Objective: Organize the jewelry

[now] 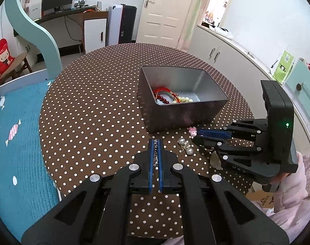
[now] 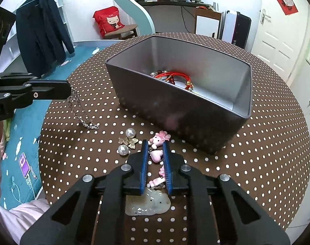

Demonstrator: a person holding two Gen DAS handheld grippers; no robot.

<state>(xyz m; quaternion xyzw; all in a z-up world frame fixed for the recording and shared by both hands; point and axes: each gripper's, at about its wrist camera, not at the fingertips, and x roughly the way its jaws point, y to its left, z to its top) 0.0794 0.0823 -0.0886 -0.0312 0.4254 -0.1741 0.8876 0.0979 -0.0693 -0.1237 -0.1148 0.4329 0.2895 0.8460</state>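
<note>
A: Comparing the two wrist views first. From the left wrist, the left tool (image 1: 155, 143) has its blue pads nearly together with a silver chain (image 1: 155, 153) pinched between them; little of the chain shows there.

B: The right wrist view fills that in. The left tool (image 2: 68, 90) enters from the left, and the silver chain (image 2: 81, 112) hangs from its tip, its far end lying on the dotted table (image 2: 257, 153).

A: State of the right tool?

B: Narrow gap, not fully closed. The right tool (image 2: 155, 143) straddles a string of pink charms (image 2: 157, 155); whether the pads actually press them I cannot tell. A pale jade-like pendant (image 2: 147, 206) lies beneath its base.

A: In the left view the right tool (image 1: 195, 135) reaches in from the right, with only the pink piglet charm (image 1: 192, 131) showing at its tip.

B: Two pearl-and-bow earrings (image 2: 127, 141) lie just left of the right tool.

A: The grey tin (image 1: 181, 100) sits just ahead of both tools, already holding red cord and bead bracelets (image 1: 171, 97).

B: Edges: the table rim curves close behind both tools. To the left of the left tool the table ends at a blue quilted bed (image 1: 16, 132). Bare dotted cloth lies right of the tin.
</note>
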